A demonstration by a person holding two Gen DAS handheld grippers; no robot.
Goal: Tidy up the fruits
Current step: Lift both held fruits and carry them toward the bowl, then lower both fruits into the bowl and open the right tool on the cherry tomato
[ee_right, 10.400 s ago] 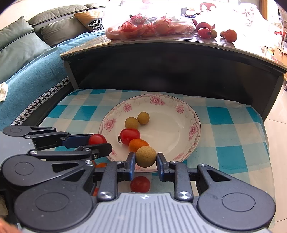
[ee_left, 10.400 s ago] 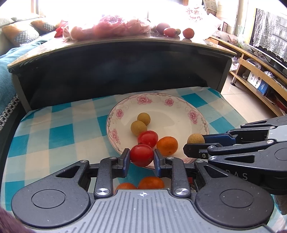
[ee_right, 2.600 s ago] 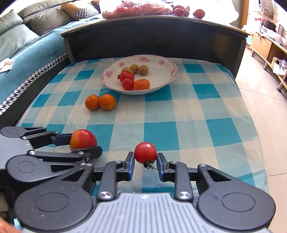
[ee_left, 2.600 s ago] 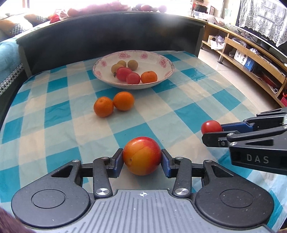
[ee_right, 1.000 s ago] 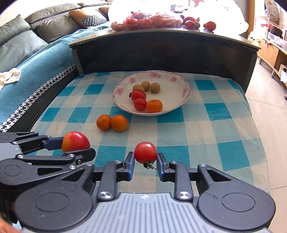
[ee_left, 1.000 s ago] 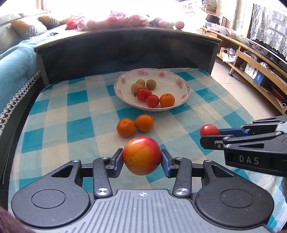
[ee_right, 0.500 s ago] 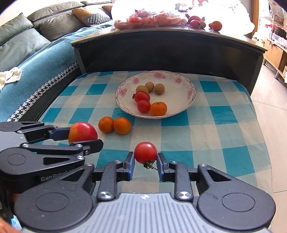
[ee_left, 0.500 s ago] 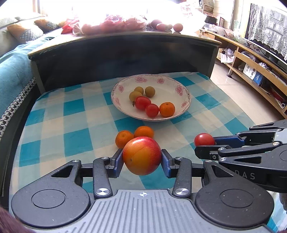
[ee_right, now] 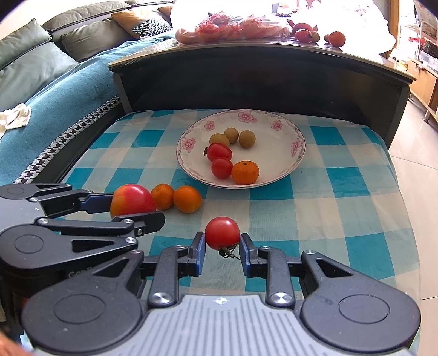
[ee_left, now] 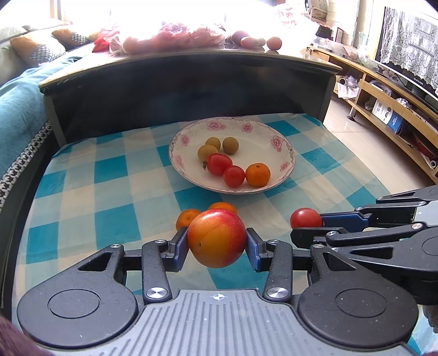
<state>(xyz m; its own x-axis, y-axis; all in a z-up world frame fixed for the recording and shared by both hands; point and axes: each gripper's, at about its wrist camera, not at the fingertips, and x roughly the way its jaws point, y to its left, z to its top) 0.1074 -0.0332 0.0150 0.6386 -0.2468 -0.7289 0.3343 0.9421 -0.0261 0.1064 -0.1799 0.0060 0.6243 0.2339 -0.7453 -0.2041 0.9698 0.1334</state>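
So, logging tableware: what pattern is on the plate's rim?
Pink flowers on the white plate, clearest in the right wrist view.

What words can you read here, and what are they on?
"Gen": on the body of the left tool, seen from the right wrist; the rest of the word is hidden.
Red writing on the white bag: too washed out to read.
Print on the blue box on the shelf: too small to read.

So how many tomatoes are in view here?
3. Two lie in the plate: one near the brown fruits, one beside the orange. The third is held in the right gripper. More could be hidden in the bag behind.
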